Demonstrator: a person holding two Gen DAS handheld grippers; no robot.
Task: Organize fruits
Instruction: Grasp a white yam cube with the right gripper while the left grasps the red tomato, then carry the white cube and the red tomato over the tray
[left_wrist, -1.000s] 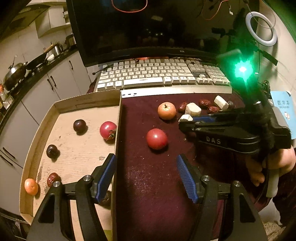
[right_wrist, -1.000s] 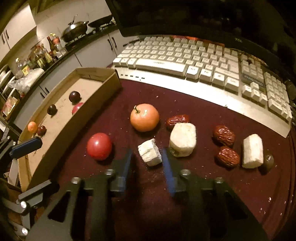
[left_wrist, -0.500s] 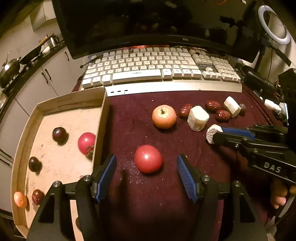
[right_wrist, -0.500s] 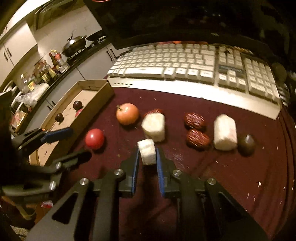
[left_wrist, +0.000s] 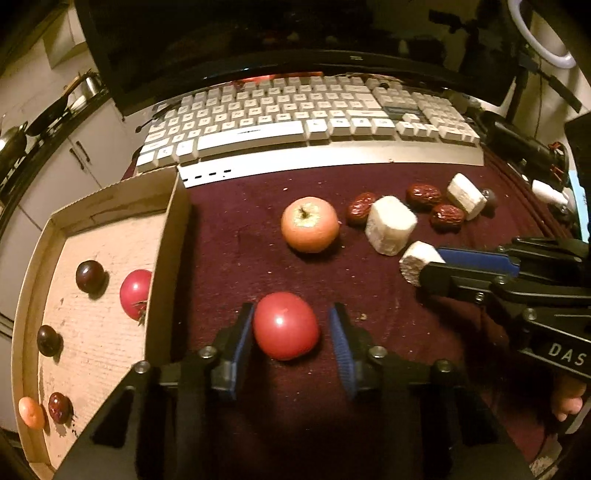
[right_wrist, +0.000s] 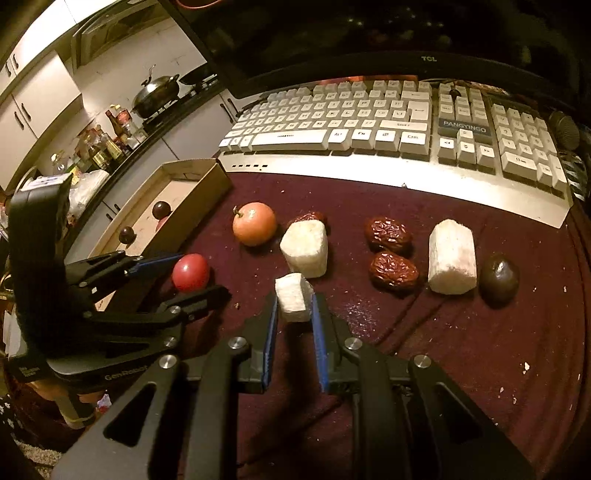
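Just beside the red tomato (left_wrist: 285, 330) stands the cardboard tray's wall (left_wrist: 162, 284)

Dim kitchen: pale cabinets (right_wrist: 40, 99), a wok (right_wrist: 155, 94) on the counter.

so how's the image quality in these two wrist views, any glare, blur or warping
Left wrist view: dim warm light, the keyboard bows from fisheye warp, a small glare spot on the red tomato, corners vignetted black. Right wrist view: same warp, sharp on the white chunk and dates, the monitor nearly black.
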